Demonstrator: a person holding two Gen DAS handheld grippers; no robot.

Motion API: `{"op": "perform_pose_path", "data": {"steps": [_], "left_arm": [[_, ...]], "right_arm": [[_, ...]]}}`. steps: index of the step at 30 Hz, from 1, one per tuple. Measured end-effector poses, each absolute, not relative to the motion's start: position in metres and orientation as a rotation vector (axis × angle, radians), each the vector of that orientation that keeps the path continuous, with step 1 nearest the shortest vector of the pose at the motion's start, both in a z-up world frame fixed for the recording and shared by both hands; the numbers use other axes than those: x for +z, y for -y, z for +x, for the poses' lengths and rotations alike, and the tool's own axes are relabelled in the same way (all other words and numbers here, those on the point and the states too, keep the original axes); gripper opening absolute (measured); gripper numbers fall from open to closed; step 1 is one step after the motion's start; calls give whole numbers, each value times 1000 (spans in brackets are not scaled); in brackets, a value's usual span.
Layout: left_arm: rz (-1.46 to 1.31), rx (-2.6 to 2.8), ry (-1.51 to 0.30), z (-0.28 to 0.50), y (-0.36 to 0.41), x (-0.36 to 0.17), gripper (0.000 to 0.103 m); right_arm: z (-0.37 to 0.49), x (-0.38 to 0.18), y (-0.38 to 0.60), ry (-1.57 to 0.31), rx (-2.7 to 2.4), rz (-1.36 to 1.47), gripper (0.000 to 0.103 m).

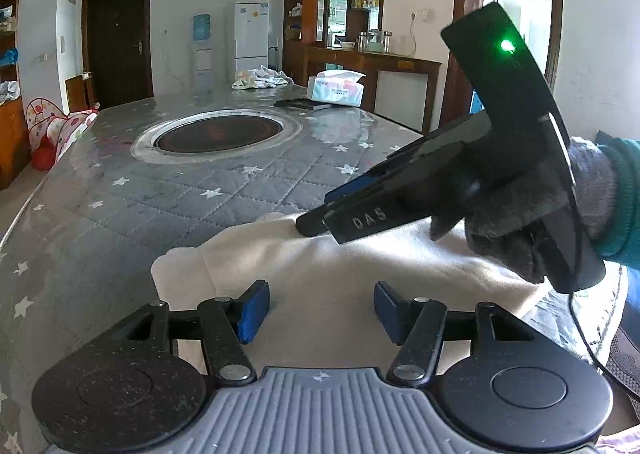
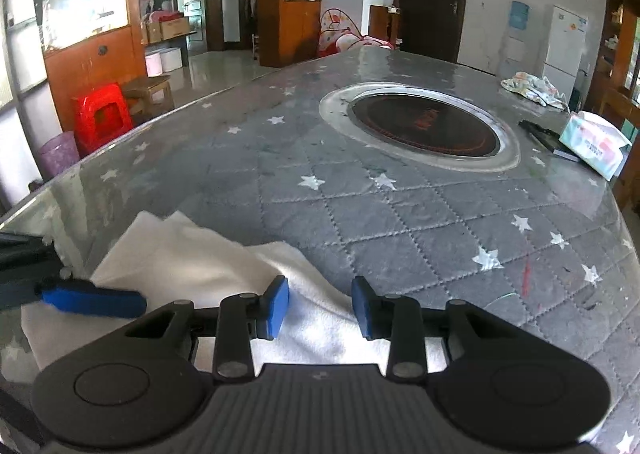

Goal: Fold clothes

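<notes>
A white garment (image 1: pixel 320 266) lies partly folded at the near edge of the grey quilted star-print table (image 1: pixel 192 189). My left gripper (image 1: pixel 321 312) is open just above the cloth, with nothing between its blue pads. My right gripper (image 2: pixel 320 312) is open over the garment's far edge (image 2: pixel 192 254). In the left wrist view the right gripper (image 1: pixel 316 223) reaches in from the right, held by a gloved hand, its tips on the cloth. In the right wrist view a blue pad of the left gripper (image 2: pixel 94 302) rests on the cloth at left.
A round inset cooktop (image 1: pixel 218 131) sits mid-table. A tissue box (image 1: pixel 338 87), a dark flat object (image 1: pixel 304 104) and a crumpled patterned cloth (image 1: pixel 260 77) lie at the far end. A red stool (image 2: pixel 102 113) stands on the floor beside the table.
</notes>
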State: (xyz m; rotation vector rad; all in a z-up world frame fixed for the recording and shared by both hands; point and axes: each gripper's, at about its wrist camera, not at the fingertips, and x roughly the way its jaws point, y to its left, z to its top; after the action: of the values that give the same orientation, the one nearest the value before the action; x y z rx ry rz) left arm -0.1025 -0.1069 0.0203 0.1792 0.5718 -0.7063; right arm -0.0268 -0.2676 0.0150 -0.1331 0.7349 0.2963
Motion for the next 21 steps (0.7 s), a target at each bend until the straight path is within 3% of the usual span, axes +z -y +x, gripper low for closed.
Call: {"op": "perform_pose_path", "data": {"steps": [21], "left_arm": [[182, -709, -559, -121, 98, 14, 70]], "right_arm": [[-10, 12, 255, -750, 302, -159, 52]]}}
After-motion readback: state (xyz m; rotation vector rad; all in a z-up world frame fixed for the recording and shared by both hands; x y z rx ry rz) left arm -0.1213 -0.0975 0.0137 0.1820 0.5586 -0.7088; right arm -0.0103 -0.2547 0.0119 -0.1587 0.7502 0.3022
